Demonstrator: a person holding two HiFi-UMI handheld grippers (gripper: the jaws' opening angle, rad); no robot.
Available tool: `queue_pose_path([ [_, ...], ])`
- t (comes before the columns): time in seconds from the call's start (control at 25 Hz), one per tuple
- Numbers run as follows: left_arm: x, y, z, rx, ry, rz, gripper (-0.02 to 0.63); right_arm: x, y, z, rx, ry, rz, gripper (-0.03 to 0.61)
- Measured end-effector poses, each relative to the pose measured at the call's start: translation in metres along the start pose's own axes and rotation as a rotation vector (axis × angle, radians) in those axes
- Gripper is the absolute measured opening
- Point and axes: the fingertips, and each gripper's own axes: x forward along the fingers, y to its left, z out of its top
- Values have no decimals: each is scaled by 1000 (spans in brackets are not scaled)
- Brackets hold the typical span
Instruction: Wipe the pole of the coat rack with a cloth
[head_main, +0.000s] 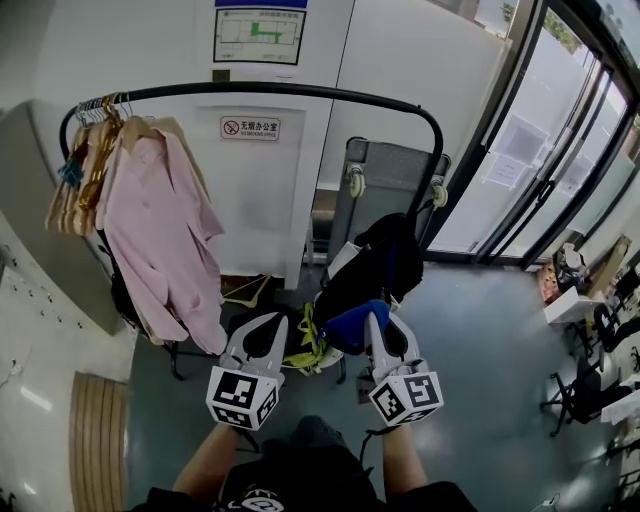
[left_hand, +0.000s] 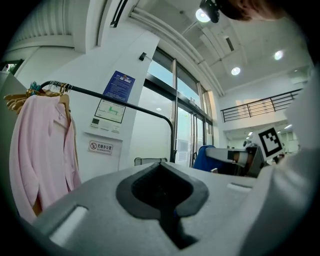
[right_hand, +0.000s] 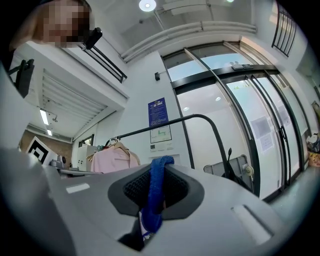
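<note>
Right gripper (right_hand: 156, 200) is pinching a blue cloth (right_hand: 159, 172) between its jaws, with a fold standing up out of the pads. Left gripper (left_hand: 167, 200) is pressing its jaws together on nothing (both are hovering low at the near side). The cloth is hanging well apart from the pole (head_main: 280, 90), the black bar running left to right across the far top of the coat rack (head_main: 437, 150). Wiping is therefore judged not yet begun: the cloth is in grip, while the reach up to the pole and the whole pass along it are remaining. Counted: two grippers, one cloth, one coat rack, one pink shirt (head_main: 165, 230) hanging at the bar's left end beside a bunch of hangers (head_main: 95, 150) too crowded to count, and one black bag (head_main: 375, 265) hanging by the right upright
</note>
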Motion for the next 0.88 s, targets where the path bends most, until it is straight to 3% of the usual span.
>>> queue_pose_path([
  [0.4, 71, 37, 30, 40, -67, -6, 2, 73, -27, 11, -15, -55, 35, 32],
  [0.72, 167, 44, 83, 99, -143, -42, 2, 145, -64, 61, -39, -145, 108, 32],
  [0.88, 203, 49, 97, 38, -165, -120, 2, 170, -81, 83, -87, -184, 142, 32],
])
